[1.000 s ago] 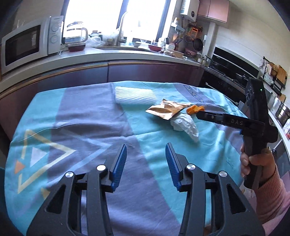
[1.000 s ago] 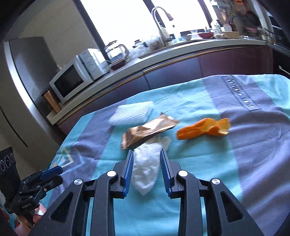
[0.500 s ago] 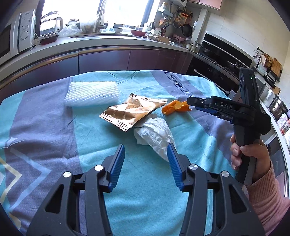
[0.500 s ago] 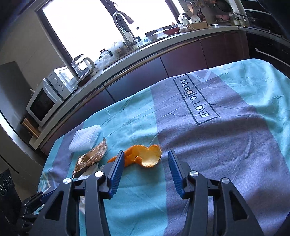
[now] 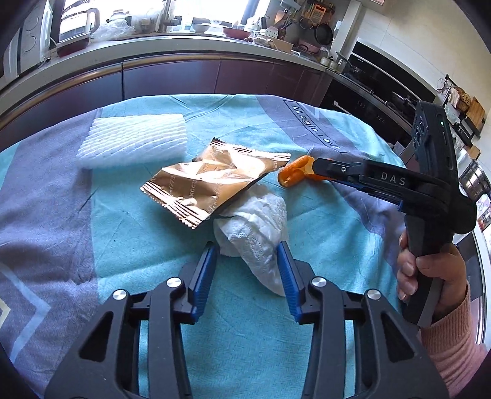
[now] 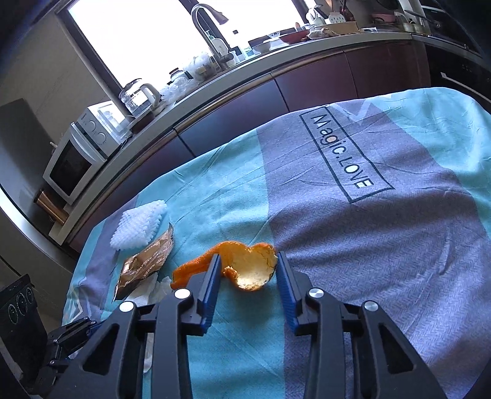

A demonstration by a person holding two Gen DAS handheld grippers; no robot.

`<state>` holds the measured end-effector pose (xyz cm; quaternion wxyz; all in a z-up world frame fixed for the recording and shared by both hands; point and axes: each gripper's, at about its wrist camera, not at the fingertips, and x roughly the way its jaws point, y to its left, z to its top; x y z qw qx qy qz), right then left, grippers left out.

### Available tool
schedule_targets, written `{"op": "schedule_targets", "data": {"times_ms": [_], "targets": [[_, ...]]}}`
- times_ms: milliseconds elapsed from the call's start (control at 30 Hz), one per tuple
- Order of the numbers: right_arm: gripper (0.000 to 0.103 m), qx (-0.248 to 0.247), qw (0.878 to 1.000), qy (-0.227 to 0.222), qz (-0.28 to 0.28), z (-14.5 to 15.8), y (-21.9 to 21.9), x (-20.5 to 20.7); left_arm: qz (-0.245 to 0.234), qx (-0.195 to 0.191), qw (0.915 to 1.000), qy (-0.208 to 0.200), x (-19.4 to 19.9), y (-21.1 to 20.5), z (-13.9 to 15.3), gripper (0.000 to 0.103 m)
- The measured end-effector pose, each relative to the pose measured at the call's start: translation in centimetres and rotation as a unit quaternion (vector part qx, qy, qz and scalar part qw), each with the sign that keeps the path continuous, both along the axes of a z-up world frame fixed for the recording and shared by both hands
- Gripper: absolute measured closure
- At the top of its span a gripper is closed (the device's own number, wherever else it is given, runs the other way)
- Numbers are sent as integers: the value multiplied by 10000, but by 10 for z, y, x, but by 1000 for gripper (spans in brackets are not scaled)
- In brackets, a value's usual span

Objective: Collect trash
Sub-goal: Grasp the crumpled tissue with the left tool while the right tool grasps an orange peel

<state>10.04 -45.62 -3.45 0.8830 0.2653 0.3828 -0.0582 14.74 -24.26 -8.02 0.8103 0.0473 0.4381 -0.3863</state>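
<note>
Trash lies on a cloth-covered table [image 5: 92, 239]. A crumpled white tissue [image 5: 257, 227] sits between the open jaws of my left gripper [image 5: 247, 254]. A gold snack wrapper [image 5: 211, 181] overlaps its far end. A white foam net sleeve [image 5: 132, 139] lies farther left. An orange peel [image 6: 245, 267] sits between the open jaws of my right gripper [image 6: 248, 264]; the peel [image 5: 294, 173] and right gripper [image 5: 319, 167] also show in the left wrist view. The wrapper [image 6: 144, 264], foam sleeve [image 6: 138, 227] and tissue [image 6: 156, 290] show in the right wrist view.
A kitchen counter [image 5: 184, 46] with a kettle [image 5: 76, 27], a microwave [image 6: 76, 159] and a sink tap [image 6: 211, 27] runs behind the table. An oven and hob [image 5: 377, 101] stand at the right. The left gripper's body [image 6: 61, 346] shows low left in the right wrist view.
My left gripper has moved forward until its jaws straddle the tissue. My right gripper has swung from the tissue to the orange peel and come down around it.
</note>
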Motion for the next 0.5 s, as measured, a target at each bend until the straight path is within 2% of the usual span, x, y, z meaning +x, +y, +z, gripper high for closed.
{"op": "schedule_targets", "data": {"times_ms": [67, 167, 267, 333, 500], "targets": [[76, -2, 10000, 9, 10, 0, -1, -1, 1, -16, 10000, 22, 0, 0, -1, 69], [82, -21, 10000, -1, 10, 0, 0, -3, 23, -25, 10000, 72, 1, 2, -1, 83], [89, 15, 10000, -50, 7, 1, 0, -7, 31, -63, 9999, 90, -2, 6, 0, 89], [100, 38, 10000, -90, 1, 2, 0, -12, 20, -109, 9999, 88, -5, 10, 1, 92], [100, 171, 9996, -216, -20, 5, 0, -25, -7, -250, 9996, 90, -12, 22, 8, 96]]}}
